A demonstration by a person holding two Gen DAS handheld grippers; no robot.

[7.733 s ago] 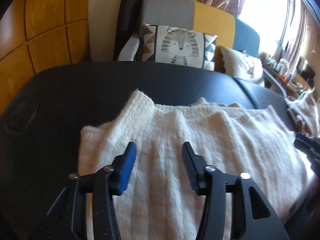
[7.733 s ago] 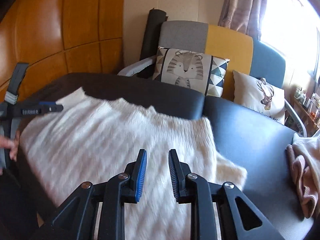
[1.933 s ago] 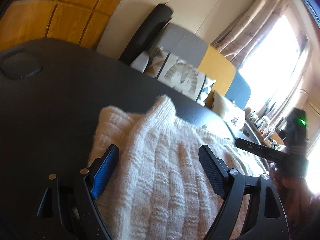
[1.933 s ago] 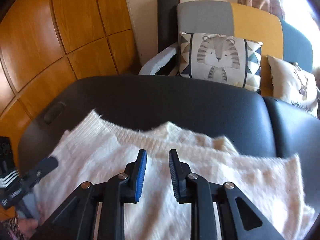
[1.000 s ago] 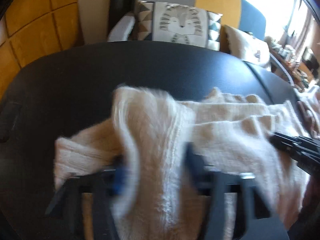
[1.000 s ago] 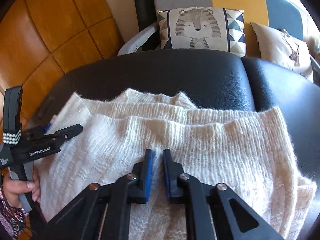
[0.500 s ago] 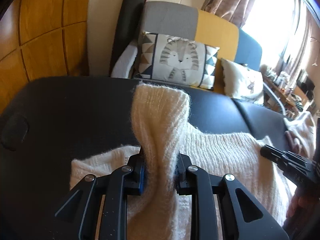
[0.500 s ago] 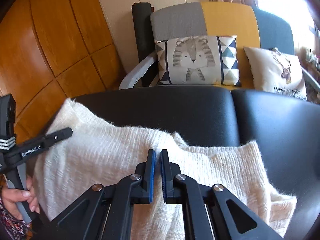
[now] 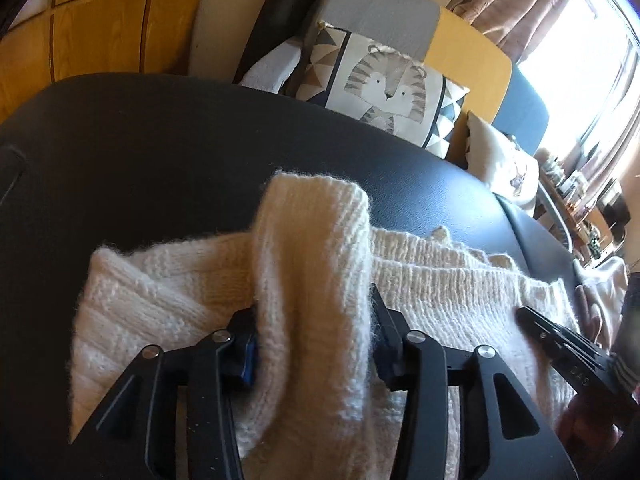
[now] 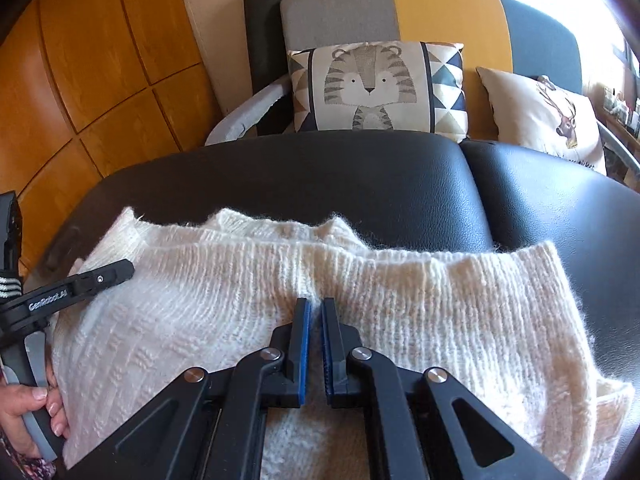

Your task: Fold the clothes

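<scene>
A cream knit sweater (image 9: pixel 440 280) lies across a black padded bench (image 9: pixel 160 140). My left gripper (image 9: pixel 314 320) has a thick raised fold of the sweater between its jaws, which are opening; the knit still fills the gap and brushes both pads. In the right wrist view my right gripper (image 10: pixel 314 304) is shut, pinching the ribbed edge of the sweater (image 10: pixel 440 312) near its middle. The left gripper (image 10: pixel 108 274) shows there at the sweater's left end, held by a hand (image 10: pixel 24 404). The right gripper (image 9: pixel 532 316) is at the right edge of the left wrist view.
Behind the bench (image 10: pixel 360 184) stands a grey, yellow and blue sofa with a tiger cushion (image 10: pixel 376 84) and a deer cushion (image 10: pixel 548 112). Wood panelling fills the left. More pale clothes (image 9: pixel 600 284) are heaped at the bench's far right end.
The left gripper's jaws have spread apart around the fold that they pinched tightly half a second ago, and the fold sits lower. The right gripper stays shut on the edge, now lower over the sweater.
</scene>
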